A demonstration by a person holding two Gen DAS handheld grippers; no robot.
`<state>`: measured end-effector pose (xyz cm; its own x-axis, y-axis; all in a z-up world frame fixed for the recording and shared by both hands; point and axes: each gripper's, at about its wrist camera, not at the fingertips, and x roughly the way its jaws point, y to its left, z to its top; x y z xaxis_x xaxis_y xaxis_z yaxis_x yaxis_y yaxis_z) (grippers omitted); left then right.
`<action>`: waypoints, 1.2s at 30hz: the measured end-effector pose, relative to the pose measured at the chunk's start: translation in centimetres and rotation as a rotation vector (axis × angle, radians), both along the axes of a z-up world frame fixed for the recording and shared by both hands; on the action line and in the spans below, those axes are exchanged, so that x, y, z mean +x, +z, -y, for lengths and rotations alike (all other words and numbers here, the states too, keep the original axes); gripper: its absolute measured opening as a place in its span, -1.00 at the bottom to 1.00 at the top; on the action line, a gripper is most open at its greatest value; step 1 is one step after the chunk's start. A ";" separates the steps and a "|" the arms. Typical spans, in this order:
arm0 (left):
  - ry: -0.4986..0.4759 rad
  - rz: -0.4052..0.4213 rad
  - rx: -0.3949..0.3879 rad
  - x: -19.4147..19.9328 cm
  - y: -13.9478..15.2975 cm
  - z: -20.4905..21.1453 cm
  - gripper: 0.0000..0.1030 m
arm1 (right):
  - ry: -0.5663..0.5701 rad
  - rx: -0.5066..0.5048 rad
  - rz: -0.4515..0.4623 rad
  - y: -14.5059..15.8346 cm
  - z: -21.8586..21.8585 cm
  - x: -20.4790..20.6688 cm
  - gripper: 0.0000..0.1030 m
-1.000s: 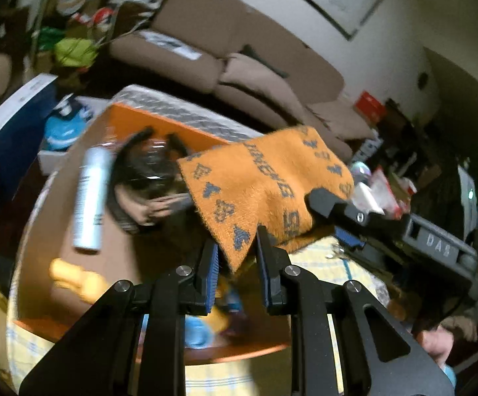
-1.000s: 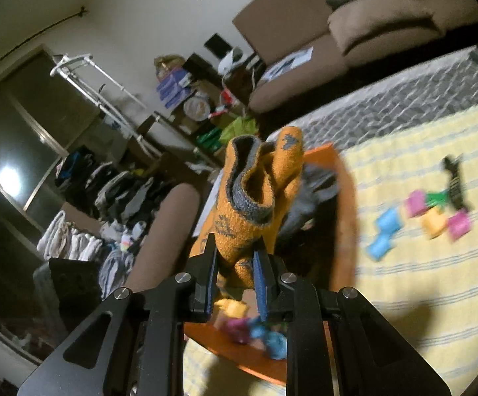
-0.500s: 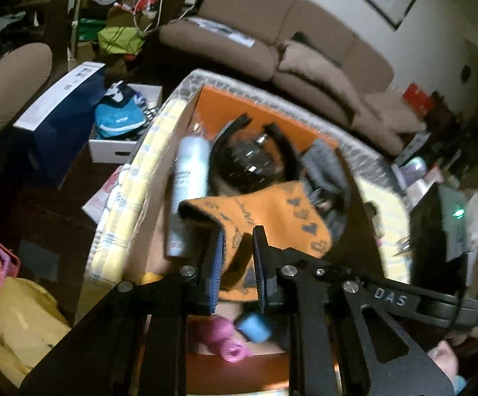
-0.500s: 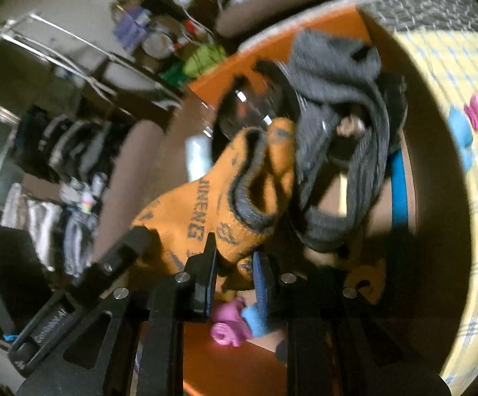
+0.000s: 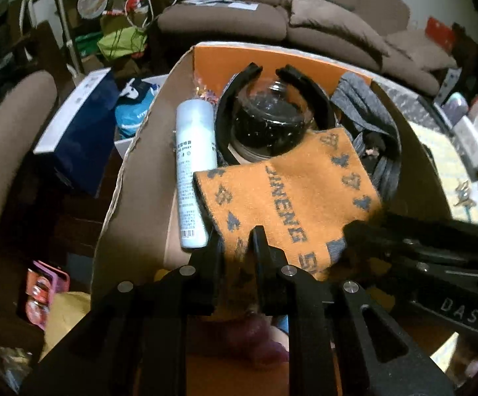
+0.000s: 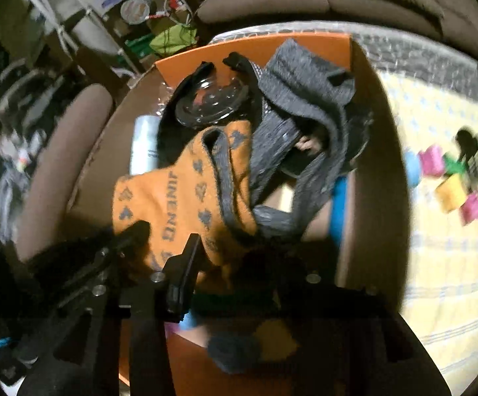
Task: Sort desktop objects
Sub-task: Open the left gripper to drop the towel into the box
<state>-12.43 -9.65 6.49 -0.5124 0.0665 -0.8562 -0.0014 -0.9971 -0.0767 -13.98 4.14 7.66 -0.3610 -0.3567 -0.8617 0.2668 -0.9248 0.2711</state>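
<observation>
An orange sock [image 5: 288,191] with grey marks lies spread inside the cardboard box [image 5: 133,171], over a glass jar [image 5: 268,125] ringed by a black band. My left gripper [image 5: 235,241] is shut on the sock's near corner. In the right wrist view the same orange sock [image 6: 179,191] rests against a grey sock [image 6: 304,99]. My right gripper [image 6: 229,257] stands over the orange sock's near edge with its jaws opening; the sock is between them, unpinched. The left gripper [image 6: 123,237] shows at the lower left there, and the right gripper [image 5: 403,234] at the right in the left wrist view.
A white spray bottle [image 5: 194,165] lies along the box's left side. Small coloured blocks [image 6: 450,181] sit on the yellow checked cloth [image 6: 436,264] right of the box wall [image 6: 367,138]. A brown sofa [image 5: 271,6] and floor clutter lie beyond.
Both grippers came down with the orange sock from above the box into it. The sock now rests on the contents, and the right jaws have spread apart.
</observation>
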 end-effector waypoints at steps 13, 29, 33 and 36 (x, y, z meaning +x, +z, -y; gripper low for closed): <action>0.084 -0.130 0.128 2.2 4.9 1.1 0.22 | 0.029 0.023 -0.152 4.2 -0.6 1.3 0.11; -0.023 -0.214 0.189 2.8 7.0 -5.3 0.85 | -0.143 0.059 -0.240 6.6 -11.6 1.1 0.62; -0.090 -0.234 0.200 2.9 7.5 -8.4 0.99 | -0.190 0.080 -0.241 6.2 -14.8 1.1 0.67; -0.127 -0.249 0.194 3.0 7.8 -10.7 0.99 | -0.228 0.078 -0.225 5.6 -17.2 1.0 0.68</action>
